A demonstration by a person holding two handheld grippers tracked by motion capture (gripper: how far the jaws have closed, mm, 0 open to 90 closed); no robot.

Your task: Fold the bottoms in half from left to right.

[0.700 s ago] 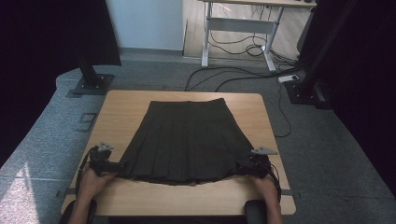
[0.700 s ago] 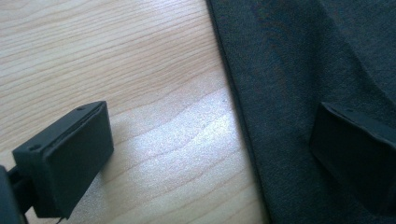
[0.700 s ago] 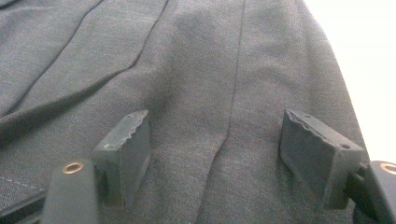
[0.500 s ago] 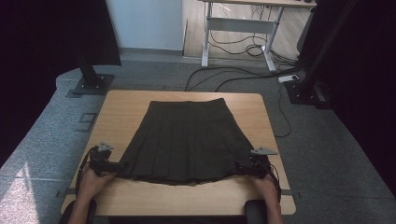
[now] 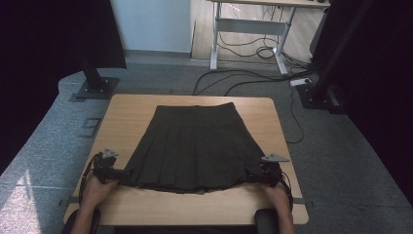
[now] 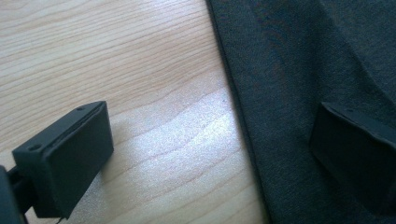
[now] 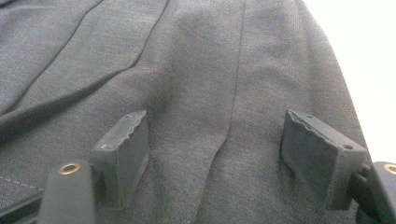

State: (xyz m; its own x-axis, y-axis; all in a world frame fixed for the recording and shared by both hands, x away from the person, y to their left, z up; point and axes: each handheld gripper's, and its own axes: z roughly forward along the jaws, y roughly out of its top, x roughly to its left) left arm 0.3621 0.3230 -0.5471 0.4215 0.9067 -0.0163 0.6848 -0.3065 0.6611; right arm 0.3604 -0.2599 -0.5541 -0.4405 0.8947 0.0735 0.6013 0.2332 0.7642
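Two claws stand open at the near hem corners of the dark pleated fabric skirt (image 5: 194,148), which lies flat mid-bench, waistband toward the far edge. Left claw (image 6: 210,154) straddles the skirt's side edge; right claw (image 7: 215,154) hovers over cloth, gripping nothing.

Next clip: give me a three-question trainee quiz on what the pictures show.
1. True or false: the dark grey pleated fabric skirt lies flat on the light wooden table.
2. Which end of the skirt is nearer the person: A waistband, B hem?
3. The jaws of the left hand-held gripper and right hand-held gripper are both ____.

Key: 1 true. 2 B: the narrow waistband lies at the far end. 3 open: in each gripper view the pads stand apart over the cloth.
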